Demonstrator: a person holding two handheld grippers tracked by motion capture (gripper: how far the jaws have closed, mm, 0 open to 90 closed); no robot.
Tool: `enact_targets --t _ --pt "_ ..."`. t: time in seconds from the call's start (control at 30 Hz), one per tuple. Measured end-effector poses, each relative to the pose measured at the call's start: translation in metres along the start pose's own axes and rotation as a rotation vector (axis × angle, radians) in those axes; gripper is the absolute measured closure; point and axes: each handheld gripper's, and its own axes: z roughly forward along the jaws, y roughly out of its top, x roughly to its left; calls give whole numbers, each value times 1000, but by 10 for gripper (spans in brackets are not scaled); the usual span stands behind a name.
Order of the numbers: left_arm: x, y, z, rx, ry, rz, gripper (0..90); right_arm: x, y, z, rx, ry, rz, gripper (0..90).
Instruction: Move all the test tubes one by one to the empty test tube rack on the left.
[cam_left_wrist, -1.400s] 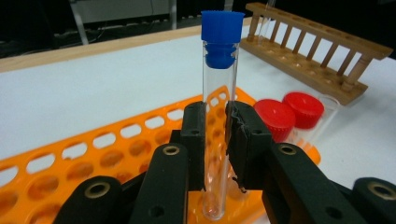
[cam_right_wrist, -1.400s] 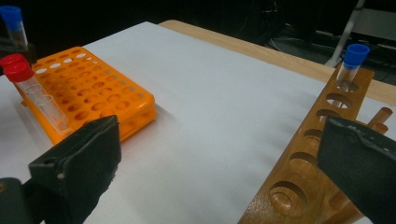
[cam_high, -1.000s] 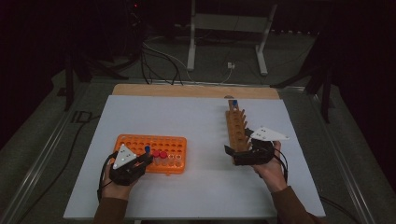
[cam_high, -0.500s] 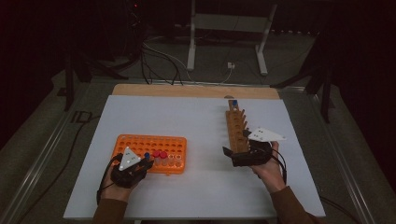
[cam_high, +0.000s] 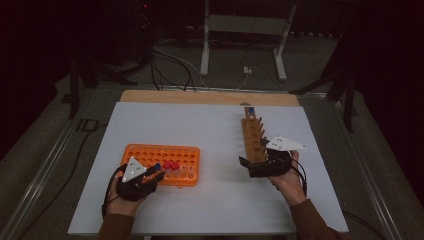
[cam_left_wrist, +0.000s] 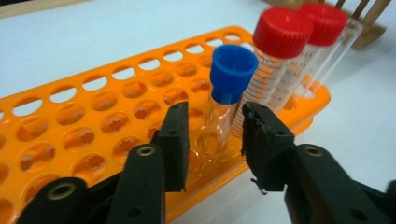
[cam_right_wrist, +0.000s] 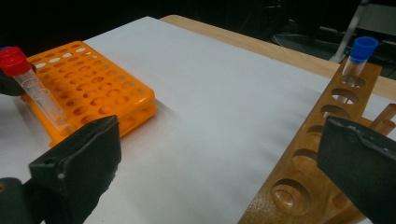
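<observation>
Blue-capped tube (cam_left_wrist: 228, 100) stands upright in a hole near the front edge of the orange rack (cam_left_wrist: 93, 112). It sits between the two jaws of the left gripper (cam_left_wrist: 212, 140); a small gap shows on each side, no contact seen. Jaws parted just wider than the tube, below its cap. Two red-capped tubes (cam_left_wrist: 289, 60) stand just behind it in the same rack, leaning slightly.

High view: orange rack (cam_high: 162, 162) at the table's (cam_high: 210, 130) left front, left gripper (cam_high: 150, 176) at its near edge.

Right gripper (cam_right_wrist: 219, 168) spread wide, nothing between its jaws. One jaw overlaps the near end of the wooden rack (cam_right_wrist: 317, 154); contact cannot be told. A second blue-capped tube (cam_right_wrist: 357, 58) stands in that rack's far end. High view: right gripper (cam_high: 250, 165) at the wooden rack's (cam_high: 252, 137) near end.
</observation>
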Motion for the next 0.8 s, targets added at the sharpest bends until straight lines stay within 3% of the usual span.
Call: enact_targets --t 0.2,0.43,0.63,0.8 --pt "3 3 -13 -67 -12 -30 534 -3 4 -1 -8 -7 3 5" --pt "7 15 -24 -166 -42 -51 526 -5 11 3 -11 -13 2 5" --pt "7 29 -24 -208 -32 -79 376 -9 20 9 -16 -14 11 5" --pt "8 39 -20 -224 12 -92 226 -14 29 13 -22 -24 14 5"
